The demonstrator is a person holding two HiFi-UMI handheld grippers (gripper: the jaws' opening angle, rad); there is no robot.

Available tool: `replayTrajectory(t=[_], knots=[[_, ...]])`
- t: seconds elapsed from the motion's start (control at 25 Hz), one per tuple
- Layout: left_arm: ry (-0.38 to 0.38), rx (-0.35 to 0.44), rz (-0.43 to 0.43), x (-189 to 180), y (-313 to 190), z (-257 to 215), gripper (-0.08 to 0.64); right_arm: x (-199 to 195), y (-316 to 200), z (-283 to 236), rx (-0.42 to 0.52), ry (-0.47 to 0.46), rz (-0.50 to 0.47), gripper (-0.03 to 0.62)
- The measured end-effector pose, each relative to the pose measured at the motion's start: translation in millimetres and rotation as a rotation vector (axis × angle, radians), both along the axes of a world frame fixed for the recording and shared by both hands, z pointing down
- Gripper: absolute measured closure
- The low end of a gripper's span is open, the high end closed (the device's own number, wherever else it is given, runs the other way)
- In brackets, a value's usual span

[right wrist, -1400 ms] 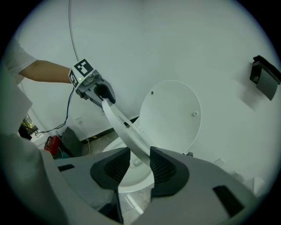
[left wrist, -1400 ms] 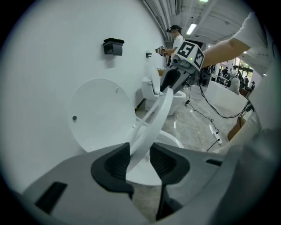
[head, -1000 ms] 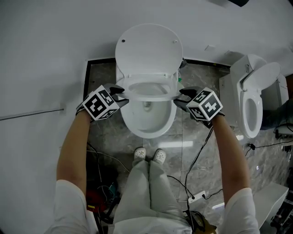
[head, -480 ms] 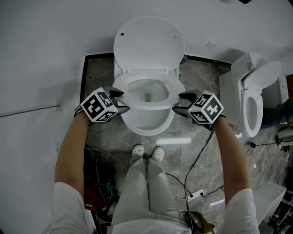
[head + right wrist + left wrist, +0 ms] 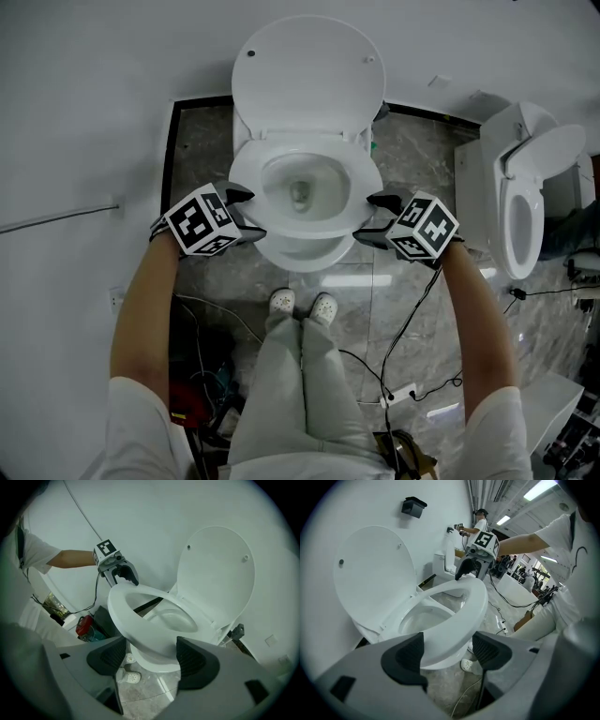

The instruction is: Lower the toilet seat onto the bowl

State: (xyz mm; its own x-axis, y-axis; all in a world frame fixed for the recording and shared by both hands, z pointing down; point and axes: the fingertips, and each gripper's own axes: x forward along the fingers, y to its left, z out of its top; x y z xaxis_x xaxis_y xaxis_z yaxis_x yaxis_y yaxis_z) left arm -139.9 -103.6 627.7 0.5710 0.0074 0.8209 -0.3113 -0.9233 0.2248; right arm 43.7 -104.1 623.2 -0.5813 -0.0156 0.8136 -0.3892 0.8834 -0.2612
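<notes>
Toilet seat (image 5: pixel 309 228) rim runs between the jaws of both grippers. The left gripper (image 5: pixel 248 212) is at its left flank and the right gripper (image 5: pixel 372 217) at its right. Both sets of jaws have just been opening and stand wide, released, clamping nothing. The seat lies down on the bowl (image 5: pixel 300 261). Behind it the lid (image 5: pixel 307 75) stands raised against the wall (image 5: pixel 84 112).

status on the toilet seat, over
Both open: left gripper, right gripper, jaws just been opening, seat rim loose between each pair. Seat looks down on bowl. Nothing in the way; lid up.
</notes>
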Motion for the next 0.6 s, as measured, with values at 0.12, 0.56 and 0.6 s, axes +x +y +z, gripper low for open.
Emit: replayTrajectory(t=[0.12,0.56,0.6], knots=[[-0.003,-0.013,0.01,-0.1,5.4,8.3,0.23,-0.9,5.3,8.8,-0.008,0.012,-0.028,0.261],[-0.017,-0.063,0.027,2.5,34.8,41.3,0.196,-0.8,34.8,49.9,-0.006,0.127,-0.16,0.25],[-0.018,-0.066,0.027,2.4,36.9,44.6,0.195,-1.0,36.8,53.1,-0.013,0.129,-0.163,0.249]])
